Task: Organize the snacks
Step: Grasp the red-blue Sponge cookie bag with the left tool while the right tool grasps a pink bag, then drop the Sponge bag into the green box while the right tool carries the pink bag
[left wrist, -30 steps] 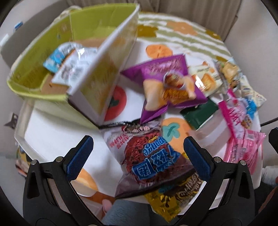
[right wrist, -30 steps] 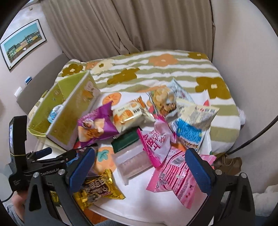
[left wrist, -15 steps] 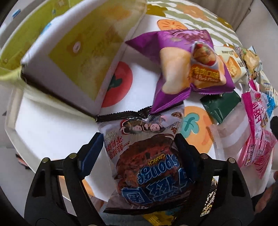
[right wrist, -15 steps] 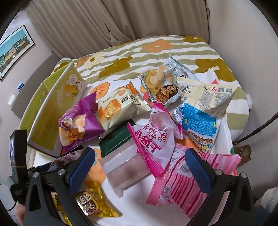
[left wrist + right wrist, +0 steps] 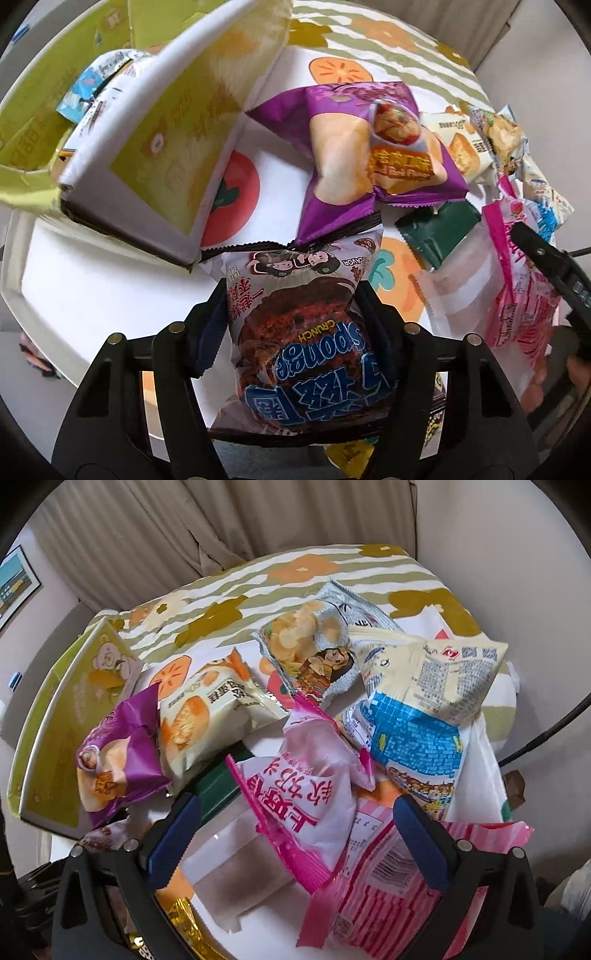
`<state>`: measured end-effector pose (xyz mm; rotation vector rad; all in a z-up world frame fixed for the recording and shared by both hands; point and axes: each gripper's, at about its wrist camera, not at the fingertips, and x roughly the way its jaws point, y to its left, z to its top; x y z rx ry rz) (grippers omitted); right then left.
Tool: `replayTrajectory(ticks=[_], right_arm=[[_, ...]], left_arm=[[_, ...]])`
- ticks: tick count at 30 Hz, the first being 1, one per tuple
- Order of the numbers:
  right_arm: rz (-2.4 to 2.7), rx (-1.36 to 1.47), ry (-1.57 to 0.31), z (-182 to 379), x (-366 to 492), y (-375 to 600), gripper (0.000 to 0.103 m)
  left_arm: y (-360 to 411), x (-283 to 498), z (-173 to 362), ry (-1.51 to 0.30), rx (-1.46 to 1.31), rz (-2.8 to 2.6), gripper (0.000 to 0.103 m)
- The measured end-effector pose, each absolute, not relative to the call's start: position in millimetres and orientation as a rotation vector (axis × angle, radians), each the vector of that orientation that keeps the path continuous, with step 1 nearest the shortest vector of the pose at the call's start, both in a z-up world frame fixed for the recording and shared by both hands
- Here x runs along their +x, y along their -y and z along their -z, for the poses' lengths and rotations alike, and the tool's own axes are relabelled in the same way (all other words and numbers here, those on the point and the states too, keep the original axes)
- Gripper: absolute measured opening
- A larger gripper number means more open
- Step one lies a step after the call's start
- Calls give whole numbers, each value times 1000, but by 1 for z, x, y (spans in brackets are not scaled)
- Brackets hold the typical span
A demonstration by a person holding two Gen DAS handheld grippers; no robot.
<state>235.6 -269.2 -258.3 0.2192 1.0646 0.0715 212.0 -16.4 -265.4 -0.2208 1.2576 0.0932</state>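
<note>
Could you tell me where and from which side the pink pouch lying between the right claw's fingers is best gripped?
Grip the pink pouch across its puffed middle, coming down from above with the right claw. It lies loosely on top of the pile, and its flat sealed ends would likely slip.

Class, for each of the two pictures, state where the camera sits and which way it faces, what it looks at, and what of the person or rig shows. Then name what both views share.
Left wrist: sits on the left gripper, facing steeply down at the Sponge Crunch bag between its closing jaws; part of a hand shows at right.
Right wrist: sits on the right gripper, jaws open, facing down and forward over the pink packets toward the curtain.
Shared: the purple bag and the yellow-green box.
</note>
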Motion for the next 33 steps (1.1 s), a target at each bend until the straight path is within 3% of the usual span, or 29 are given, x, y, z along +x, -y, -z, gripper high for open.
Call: replayTrajectory(ticks=[12,20,22,28,33], right_arm=[[-26,265,-1057,270,256,266,102],[-21,237,-1055,275,257,262,72],[-25,226,-1046,274,255,261,60],[-38,243,-1017,268,244,265,49],[-64,223,-972,251,232,259,46]], left_arm=[[12,198,254,-1244,-218,-73,63],[10,190,247,-1216,-216,-61,63],[9,188,244,-1209,-217,-58,63],[9,176,232,-1177,-219,-52,63],[8,169,217,-1140,-228,-48,63]])
